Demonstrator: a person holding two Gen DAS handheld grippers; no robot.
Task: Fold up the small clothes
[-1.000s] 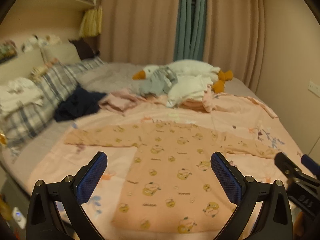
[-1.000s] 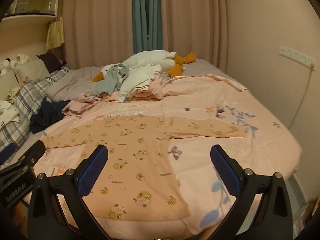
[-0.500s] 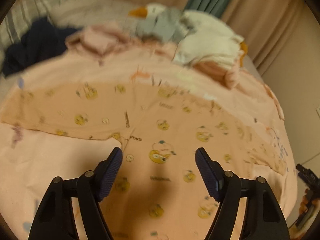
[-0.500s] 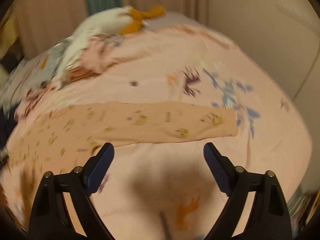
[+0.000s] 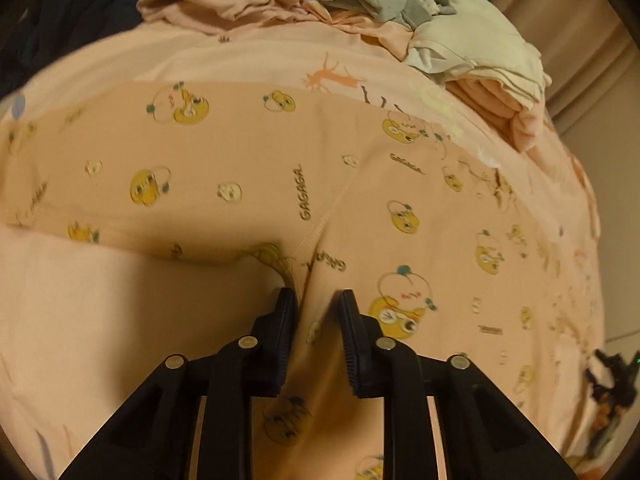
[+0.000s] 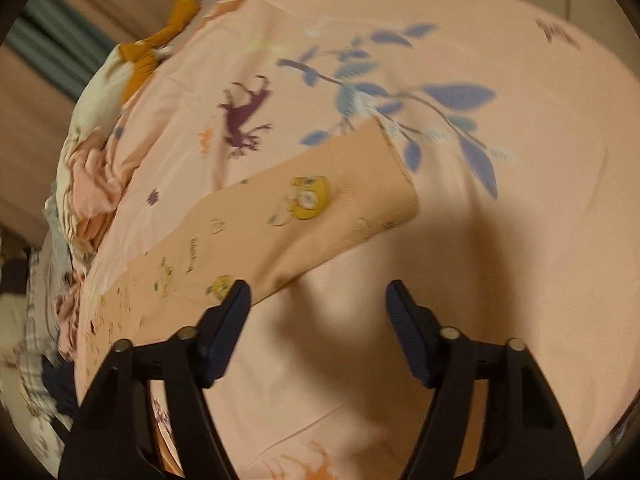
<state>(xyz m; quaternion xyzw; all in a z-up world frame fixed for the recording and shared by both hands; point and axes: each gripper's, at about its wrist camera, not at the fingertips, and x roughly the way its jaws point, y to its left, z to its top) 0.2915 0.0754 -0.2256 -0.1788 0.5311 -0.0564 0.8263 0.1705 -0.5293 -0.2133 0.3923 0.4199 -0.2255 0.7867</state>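
Observation:
A peach long-sleeved top with yellow cartoon prints (image 5: 248, 168) lies spread flat on the pink bedsheet (image 5: 120, 320). My left gripper (image 5: 316, 304) is down at its left underarm seam, its jaws nearly closed around a fold of the fabric. In the right wrist view the top's right sleeve (image 6: 304, 216) lies flat, cuff toward the upper right. My right gripper (image 6: 318, 300) is open and empty, just below the sleeve's lower edge, its left fingertip (image 6: 236, 300) at that edge.
A heap of clothes, pink, grey and cream (image 5: 400, 12), lies beyond the top. A dark garment (image 5: 60, 12) lies at the far left. The other gripper (image 5: 612, 376) shows at the right edge. A cream and orange plush toy (image 6: 140, 56) lies far left in the right wrist view.
Both grippers dropped down close to the bed. The left jaws narrowed from wide open to nearly closed at the underarm. The right gripper moved to the sleeve, still open.

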